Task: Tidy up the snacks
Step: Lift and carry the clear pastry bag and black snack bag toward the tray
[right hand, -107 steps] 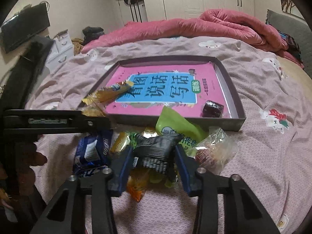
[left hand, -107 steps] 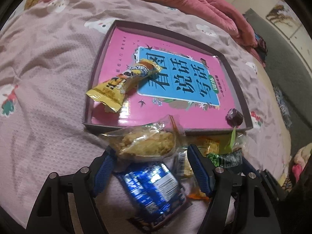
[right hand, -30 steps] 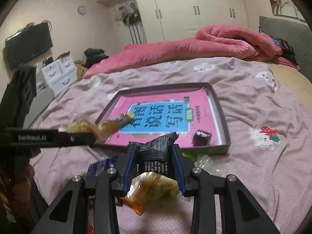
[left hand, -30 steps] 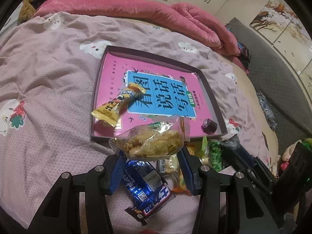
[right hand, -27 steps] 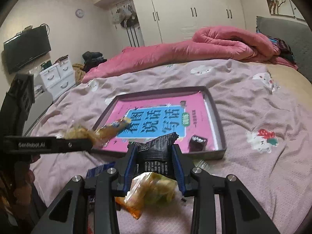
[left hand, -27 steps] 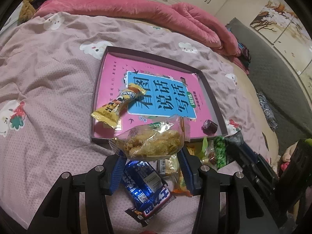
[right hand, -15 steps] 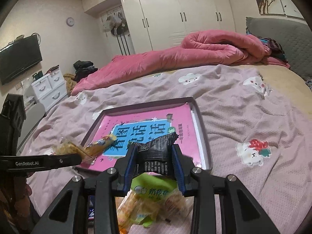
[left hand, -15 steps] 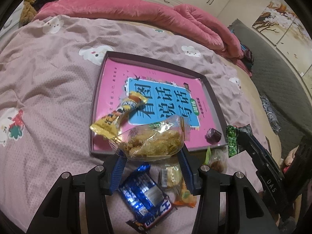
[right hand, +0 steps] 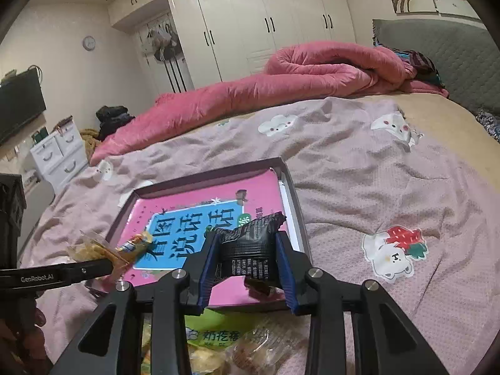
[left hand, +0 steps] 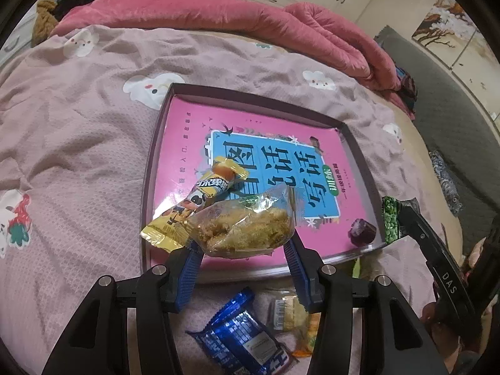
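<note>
My left gripper [left hand: 242,243] is shut on a clear packet of golden fried snack [left hand: 247,223] and holds it above the near edge of the dark tray [left hand: 156,156]. The tray holds a pink and blue book, a yellow wrapped snack [left hand: 190,206] and a small dark purple sweet [left hand: 362,232]. My right gripper [right hand: 248,250] is shut on a black snack packet [right hand: 250,248] above the tray's [right hand: 293,206] near right corner. That packet's green and black end [left hand: 390,218] shows in the left wrist view.
Loose snacks lie on the pink bedspread in front of the tray: a blue packet [left hand: 240,337], a small yellowish packet [left hand: 287,312], a green packet [right hand: 215,334] and a clear packet [right hand: 265,350]. A rolled pink duvet [right hand: 312,75] lies behind. White drawers [right hand: 59,153] stand at the left.
Both grippers have risen and moved forward over the tray's near edge with their packets. The loose snack pile has dropped lower in both views.
</note>
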`<move>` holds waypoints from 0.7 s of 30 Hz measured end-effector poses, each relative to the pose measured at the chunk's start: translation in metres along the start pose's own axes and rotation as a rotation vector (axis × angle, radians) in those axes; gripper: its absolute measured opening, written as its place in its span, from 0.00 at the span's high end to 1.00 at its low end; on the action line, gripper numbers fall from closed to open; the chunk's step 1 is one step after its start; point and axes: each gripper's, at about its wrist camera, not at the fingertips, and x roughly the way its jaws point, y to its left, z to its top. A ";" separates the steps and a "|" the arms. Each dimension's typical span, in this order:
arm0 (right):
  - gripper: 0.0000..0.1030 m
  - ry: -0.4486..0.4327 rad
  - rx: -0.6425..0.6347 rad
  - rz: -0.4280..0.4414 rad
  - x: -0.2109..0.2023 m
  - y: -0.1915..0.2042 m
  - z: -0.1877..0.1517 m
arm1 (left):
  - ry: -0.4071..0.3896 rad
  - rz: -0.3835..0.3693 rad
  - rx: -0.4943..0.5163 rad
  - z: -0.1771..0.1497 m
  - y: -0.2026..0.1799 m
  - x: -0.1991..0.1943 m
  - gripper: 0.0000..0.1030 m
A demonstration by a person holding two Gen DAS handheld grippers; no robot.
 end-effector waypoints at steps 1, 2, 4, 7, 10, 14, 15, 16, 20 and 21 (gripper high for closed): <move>0.64 0.003 -0.002 0.000 0.002 0.000 0.000 | 0.002 0.001 0.002 0.000 0.000 0.002 0.48; 0.64 0.007 -0.005 0.000 0.004 0.001 -0.001 | 0.006 0.001 0.003 0.000 0.000 0.004 0.48; 0.64 0.018 -0.013 -0.001 0.010 0.002 -0.002 | 0.011 0.002 0.004 0.000 -0.001 0.007 0.48; 0.64 0.040 -0.021 0.002 0.016 0.004 -0.005 | 0.019 0.005 0.008 0.000 -0.002 0.012 0.48; 0.64 0.056 -0.028 0.006 0.023 0.006 -0.008 | 0.027 0.006 0.012 -0.001 -0.003 0.016 0.48; 0.64 0.068 -0.036 0.023 0.028 0.009 -0.012 | 0.040 0.005 0.015 -0.002 -0.003 0.021 0.48; 0.64 0.073 -0.041 0.024 0.030 0.010 -0.013 | 0.042 0.004 0.016 -0.002 -0.003 0.022 0.48; 0.64 0.077 -0.043 0.028 0.031 0.011 -0.014 | 0.043 0.005 0.017 -0.002 -0.003 0.023 0.48; 0.64 0.094 -0.063 0.052 0.035 0.017 -0.017 | 0.055 0.006 0.021 -0.003 -0.005 0.028 0.48; 0.64 0.097 -0.067 0.056 0.036 0.019 -0.018 | 0.058 0.007 0.024 -0.003 -0.005 0.029 0.48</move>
